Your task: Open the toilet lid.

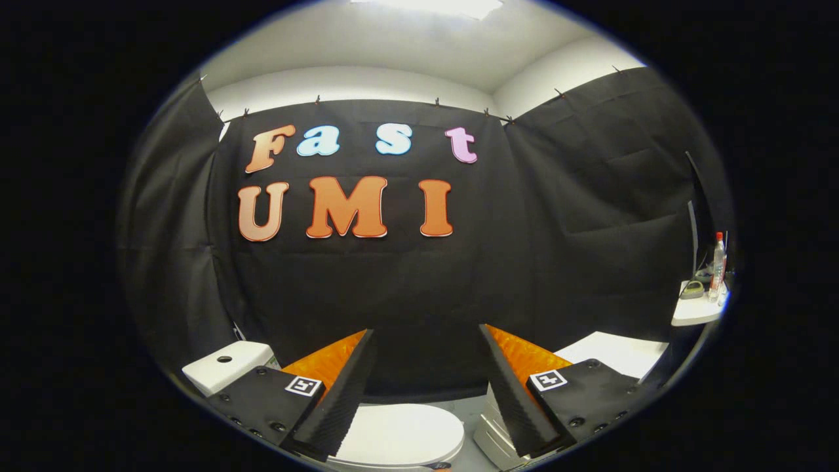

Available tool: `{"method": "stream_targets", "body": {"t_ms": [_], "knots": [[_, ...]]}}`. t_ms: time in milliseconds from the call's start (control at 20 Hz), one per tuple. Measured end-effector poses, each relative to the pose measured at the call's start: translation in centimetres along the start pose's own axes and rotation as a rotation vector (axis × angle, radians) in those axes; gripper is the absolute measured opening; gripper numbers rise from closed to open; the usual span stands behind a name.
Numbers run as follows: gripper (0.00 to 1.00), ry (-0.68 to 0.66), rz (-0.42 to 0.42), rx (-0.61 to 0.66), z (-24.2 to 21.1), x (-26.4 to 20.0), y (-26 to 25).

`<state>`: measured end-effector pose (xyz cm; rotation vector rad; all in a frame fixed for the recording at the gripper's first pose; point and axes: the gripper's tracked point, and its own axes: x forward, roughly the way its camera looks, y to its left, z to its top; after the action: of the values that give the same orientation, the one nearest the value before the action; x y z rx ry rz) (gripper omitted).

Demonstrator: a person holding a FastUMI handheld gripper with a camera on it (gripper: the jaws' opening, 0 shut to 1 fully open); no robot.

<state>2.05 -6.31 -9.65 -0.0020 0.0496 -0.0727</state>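
My gripper (426,380) is held up high and stands open, its two black fingers (341,393) with orange backing spread wide and nothing between them. Below them, partly behind the left finger, lies the white toilet lid (403,432), flat and closed on the bowl. The white cistern (226,367) with a button hole on top sits to the left, beyond the left finger. The gripper is well above the lid and does not touch it.
A second white fixture (491,436) shows under the right finger, with a flat white surface (616,354) beyond it. Far right, a small white shelf (695,313) carries a clear bottle (718,265) and a small dark object. Black cloth walls close in all round.
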Motion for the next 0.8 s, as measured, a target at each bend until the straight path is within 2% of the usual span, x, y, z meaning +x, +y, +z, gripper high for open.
{"method": "stream_targets", "body": {"t_ms": [400,800], "knots": [[0.99,0.184,-0.042,0.090,-13.5,0.9,-2.3],[0.99,0.409,-0.122,0.209,-28.0,-0.5,-5.0]]}}
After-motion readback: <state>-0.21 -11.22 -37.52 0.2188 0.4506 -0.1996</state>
